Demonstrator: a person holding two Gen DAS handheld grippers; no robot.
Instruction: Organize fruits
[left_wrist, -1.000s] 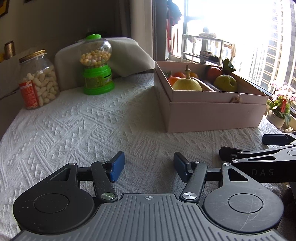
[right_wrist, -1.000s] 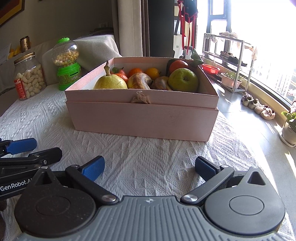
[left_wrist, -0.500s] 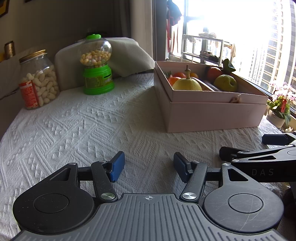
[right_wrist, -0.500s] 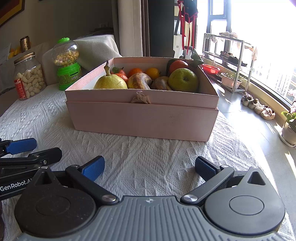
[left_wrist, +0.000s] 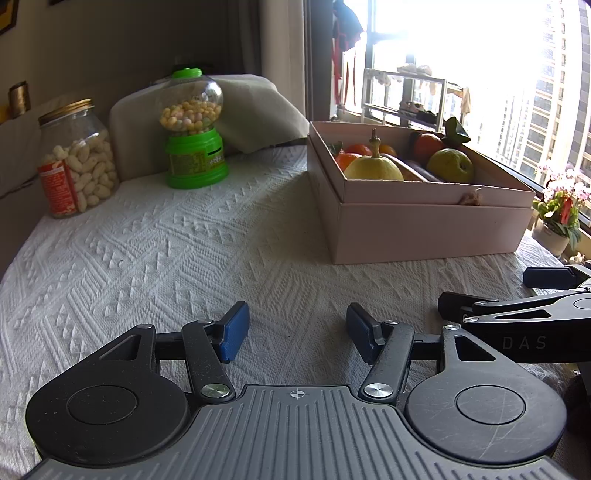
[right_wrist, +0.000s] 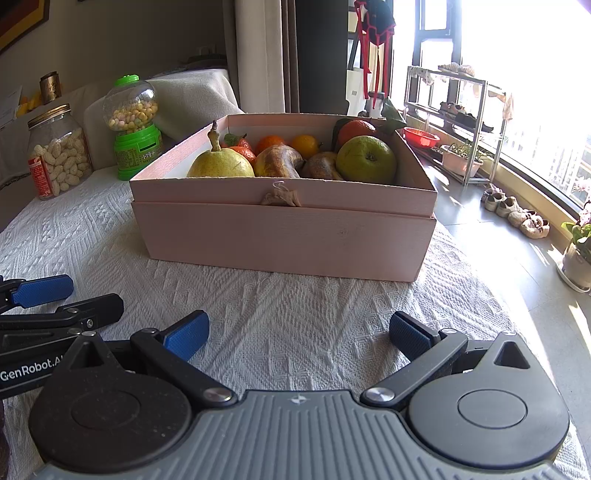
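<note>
A pink box (right_wrist: 280, 236) stands on the white textured tablecloth (right_wrist: 295, 317); it also shows in the left wrist view (left_wrist: 424, 229). In it lie a yellow pear (right_wrist: 219, 164), a green apple (right_wrist: 365, 158), brown bananas (right_wrist: 280, 162) and several oranges (right_wrist: 271, 142). My right gripper (right_wrist: 297, 334) is open and empty, low over the cloth in front of the box. My left gripper (left_wrist: 297, 330) is open and empty, to the left of the right one, which shows at the right edge (left_wrist: 517, 314).
A green candy dispenser (left_wrist: 192, 129) and a glass jar of peanuts (left_wrist: 74, 158) stand at the back left. A cushion (left_wrist: 251, 110) lies behind them. The table's right edge drops to the floor with shoes (right_wrist: 517, 214) and a potted plant (left_wrist: 557, 218).
</note>
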